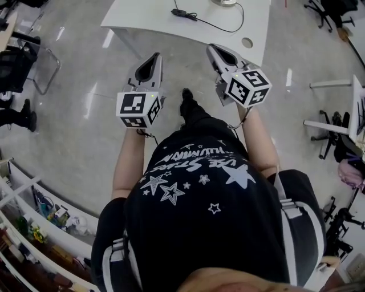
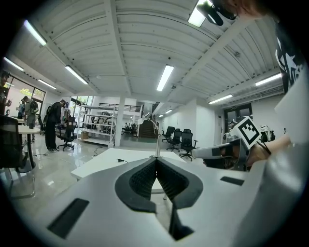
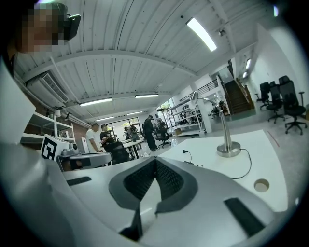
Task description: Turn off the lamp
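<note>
Slim silver lamp [image 3: 228,149] on round base, twelve o'clock on white worktop [image 1: 142,17]; black cable [image 1: 212,25] curling toward eleven, round hole [image 1: 247,42] at one; left gripper [image 1: 155,56], right gripper [image 1: 212,48], jaws together, empty

inventory, counted as you are standing:

- grippers: you are holding two, one left gripper [image 1: 155,56] and one right gripper [image 1: 213,47].
- cubes: you are carrying two, one left marker cube [image 1: 138,108] and one right marker cube [image 1: 250,86].
- tables ahead: you are facing one white table [image 1: 148,17].
- on it: you are looking at one lamp [image 3: 225,126], one black cable [image 1: 181,12] and one round hole [image 1: 247,42].
- black office chairs [image 2: 178,139]: you are seeing three in the left gripper view.
- people [image 3: 149,131]: you are seeing at least three in the right gripper view; farther figures are too small to count.
</note>
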A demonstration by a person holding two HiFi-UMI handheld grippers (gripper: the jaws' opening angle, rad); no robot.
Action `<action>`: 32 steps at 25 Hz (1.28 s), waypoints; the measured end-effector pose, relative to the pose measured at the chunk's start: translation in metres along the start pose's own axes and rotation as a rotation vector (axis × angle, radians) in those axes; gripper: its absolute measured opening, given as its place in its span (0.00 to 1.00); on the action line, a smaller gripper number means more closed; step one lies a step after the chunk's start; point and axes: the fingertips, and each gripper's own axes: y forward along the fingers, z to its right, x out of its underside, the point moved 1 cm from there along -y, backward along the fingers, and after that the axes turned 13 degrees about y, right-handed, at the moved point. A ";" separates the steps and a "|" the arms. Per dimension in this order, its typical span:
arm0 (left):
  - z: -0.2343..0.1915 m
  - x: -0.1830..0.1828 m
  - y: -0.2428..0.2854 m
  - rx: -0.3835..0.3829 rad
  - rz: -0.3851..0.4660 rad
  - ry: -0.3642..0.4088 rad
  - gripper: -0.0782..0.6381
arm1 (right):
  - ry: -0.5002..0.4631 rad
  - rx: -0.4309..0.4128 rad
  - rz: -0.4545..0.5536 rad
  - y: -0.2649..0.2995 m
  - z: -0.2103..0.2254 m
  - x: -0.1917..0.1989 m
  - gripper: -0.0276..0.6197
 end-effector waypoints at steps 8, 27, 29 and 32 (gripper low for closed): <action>-0.029 0.002 0.041 0.000 -0.013 0.008 0.12 | 0.003 -0.027 -0.018 0.055 0.019 -0.021 0.05; -0.040 0.010 0.171 0.014 -0.110 0.048 0.12 | 0.063 -0.029 -0.013 0.109 0.128 -0.083 0.05; -0.042 0.009 0.180 0.003 -0.117 0.059 0.12 | 0.070 -0.038 -0.016 0.114 0.136 -0.087 0.05; -0.045 0.013 0.187 -0.006 -0.139 0.065 0.12 | 0.085 -0.047 -0.027 0.121 0.146 -0.085 0.05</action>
